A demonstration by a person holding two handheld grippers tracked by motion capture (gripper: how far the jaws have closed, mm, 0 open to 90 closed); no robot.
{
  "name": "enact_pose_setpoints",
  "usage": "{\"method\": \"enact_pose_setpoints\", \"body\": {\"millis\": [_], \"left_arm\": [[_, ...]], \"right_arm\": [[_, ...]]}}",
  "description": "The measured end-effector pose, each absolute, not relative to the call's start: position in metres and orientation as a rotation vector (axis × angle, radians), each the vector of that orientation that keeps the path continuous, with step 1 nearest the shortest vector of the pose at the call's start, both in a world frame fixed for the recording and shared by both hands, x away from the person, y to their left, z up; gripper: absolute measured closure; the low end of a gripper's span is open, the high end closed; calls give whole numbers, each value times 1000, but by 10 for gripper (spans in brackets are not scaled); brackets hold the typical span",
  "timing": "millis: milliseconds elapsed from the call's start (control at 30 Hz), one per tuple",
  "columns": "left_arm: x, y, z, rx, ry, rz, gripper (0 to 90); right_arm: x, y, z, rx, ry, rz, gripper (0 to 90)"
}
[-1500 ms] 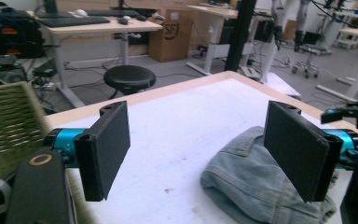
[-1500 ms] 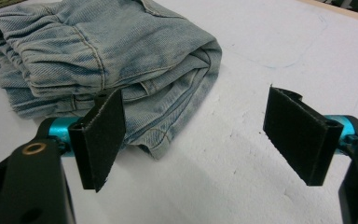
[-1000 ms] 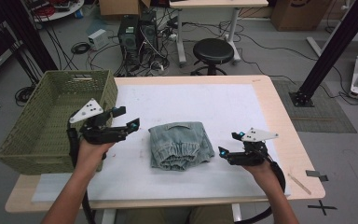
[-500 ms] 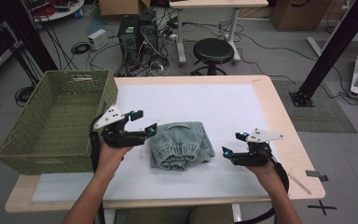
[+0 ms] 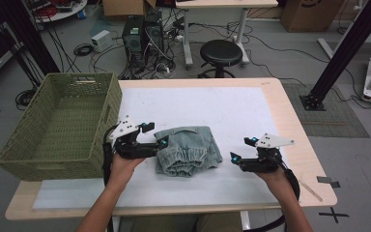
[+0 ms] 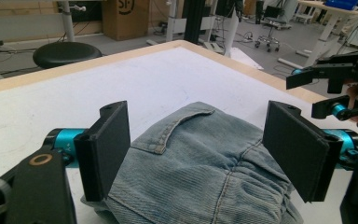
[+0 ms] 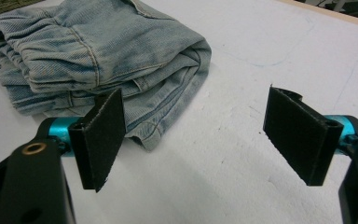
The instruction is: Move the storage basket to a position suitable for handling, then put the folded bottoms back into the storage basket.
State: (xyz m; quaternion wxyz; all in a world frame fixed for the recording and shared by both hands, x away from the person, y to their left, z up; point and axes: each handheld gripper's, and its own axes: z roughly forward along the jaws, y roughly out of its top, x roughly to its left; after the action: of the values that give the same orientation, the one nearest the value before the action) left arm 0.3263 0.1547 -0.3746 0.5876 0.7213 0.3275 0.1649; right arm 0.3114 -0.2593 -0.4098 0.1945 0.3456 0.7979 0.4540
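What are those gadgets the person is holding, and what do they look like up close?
Each is a hand-held gripper: the left hand-held gripper and the right hand-held gripper are black, with two flat, rectangular black jaws, bright turquoise fittings at the jaw bases, and a pale grey three-cornered plate on top. A black cable trails from the right one. The forearms are bare, no sleeves.

Green woven plastic basket (image 5: 53, 125) on tabletop's (image 5: 290, 101) left edge. Beyond, on grey floor: round black stool (image 5: 221, 52), black computer towers (image 5: 145, 36), tangled cables (image 5: 84, 49).
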Motion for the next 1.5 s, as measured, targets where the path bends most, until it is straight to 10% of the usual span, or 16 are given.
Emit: {"method": "enact_pose_setpoints", "body": {"millis": [1500], "left_arm": [[343,148,-432,1797,1084,374,232]], "right_arm": [[308,-262,-408,973,2234,1276,217]]}}
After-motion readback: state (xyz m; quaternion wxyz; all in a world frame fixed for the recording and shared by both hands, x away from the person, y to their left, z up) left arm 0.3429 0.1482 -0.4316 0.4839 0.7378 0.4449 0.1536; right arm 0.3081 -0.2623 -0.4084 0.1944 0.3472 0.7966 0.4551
